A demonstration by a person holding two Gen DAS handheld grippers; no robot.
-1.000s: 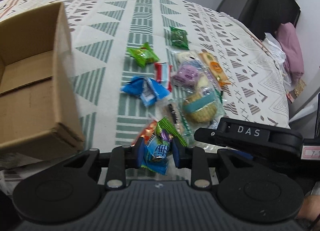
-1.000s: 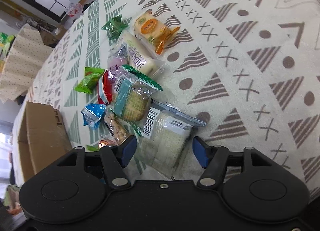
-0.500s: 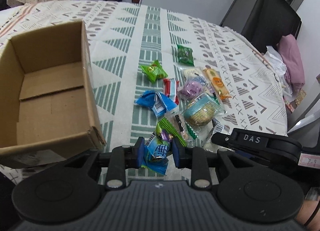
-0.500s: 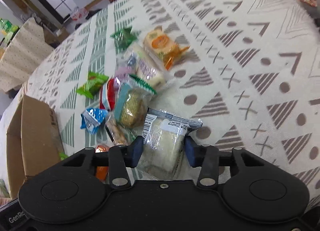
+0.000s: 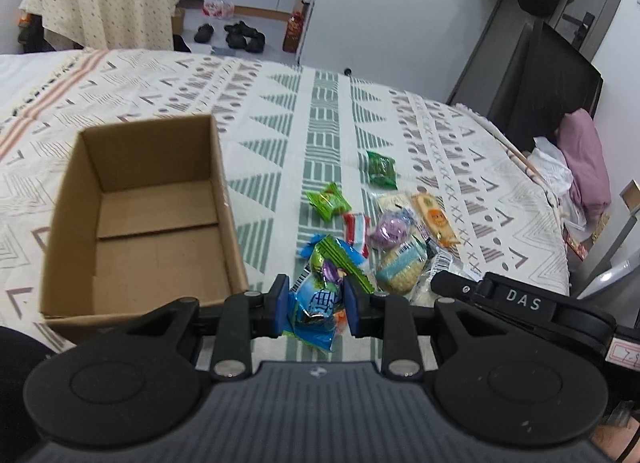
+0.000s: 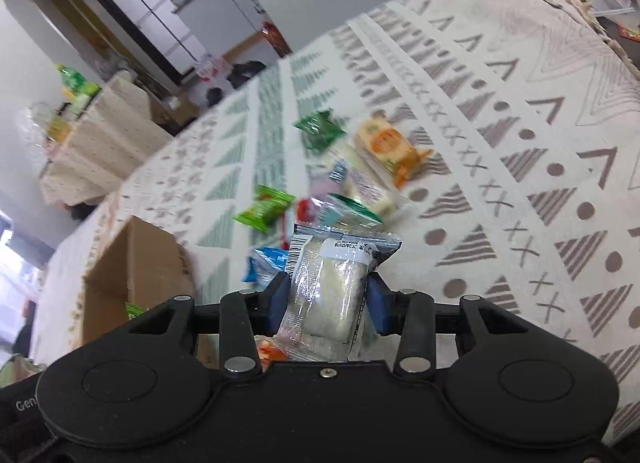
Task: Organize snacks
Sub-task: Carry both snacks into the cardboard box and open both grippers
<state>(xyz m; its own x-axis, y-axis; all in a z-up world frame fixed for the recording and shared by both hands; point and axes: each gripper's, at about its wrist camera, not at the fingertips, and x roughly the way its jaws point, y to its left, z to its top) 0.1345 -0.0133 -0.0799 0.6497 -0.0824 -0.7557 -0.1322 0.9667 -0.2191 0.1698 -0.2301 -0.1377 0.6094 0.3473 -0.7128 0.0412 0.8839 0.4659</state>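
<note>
Left wrist view: the left gripper (image 5: 316, 303) is clamped on a blue-green candy packet (image 5: 318, 301), lifted above the patterned tablecloth (image 5: 280, 103), beside the open cardboard box (image 5: 140, 223). More snacks (image 5: 384, 223) lie right of the box.

Right wrist view: the right gripper (image 6: 328, 299), its jaws just closing, pinches a clear-wrapped white cake (image 6: 330, 287) off the cloth.

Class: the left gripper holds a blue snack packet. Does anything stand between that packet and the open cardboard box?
Nothing visible does. The blue snack packet is clamped in the left gripper, and the cardboard box sits just left of it, open-topped, with only its near wall to clear.
</note>
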